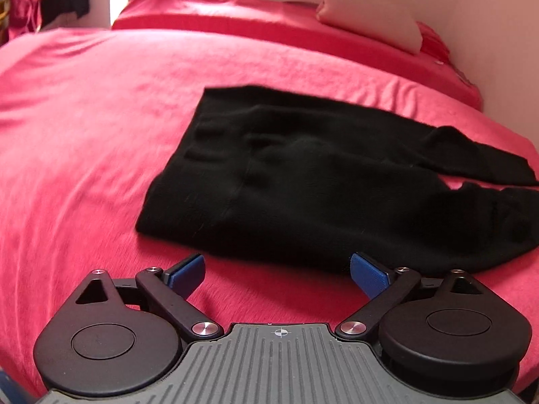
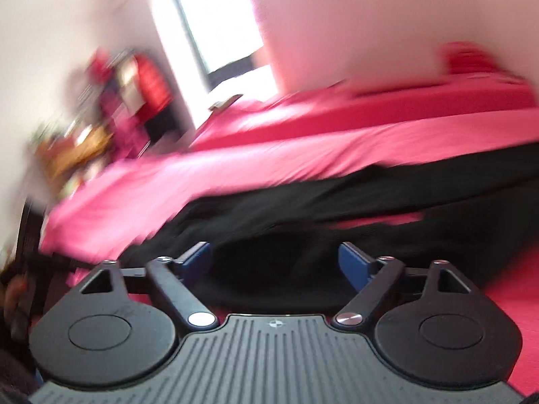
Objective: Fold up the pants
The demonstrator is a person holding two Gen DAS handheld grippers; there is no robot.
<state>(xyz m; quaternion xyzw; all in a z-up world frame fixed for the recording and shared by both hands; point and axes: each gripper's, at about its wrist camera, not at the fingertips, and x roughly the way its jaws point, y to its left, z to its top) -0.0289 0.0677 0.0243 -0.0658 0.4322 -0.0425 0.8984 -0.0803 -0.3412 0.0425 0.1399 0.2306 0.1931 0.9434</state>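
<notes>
Pants (image 1: 303, 175) flat on bed (image 1: 84, 134) — both grippers spread, empty.

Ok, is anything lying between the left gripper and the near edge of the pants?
Nothing visible. The left gripper is open over bare red bedsheet, and the near edge of the black pants lies just ahead of its fingertips. The white pillow sits far back by the wall, well clear.

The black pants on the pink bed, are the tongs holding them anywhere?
No. Both the left tongs and right tongs are open, holding nothing; the black fabric pants lie loose on the pink bedsheet.
</notes>
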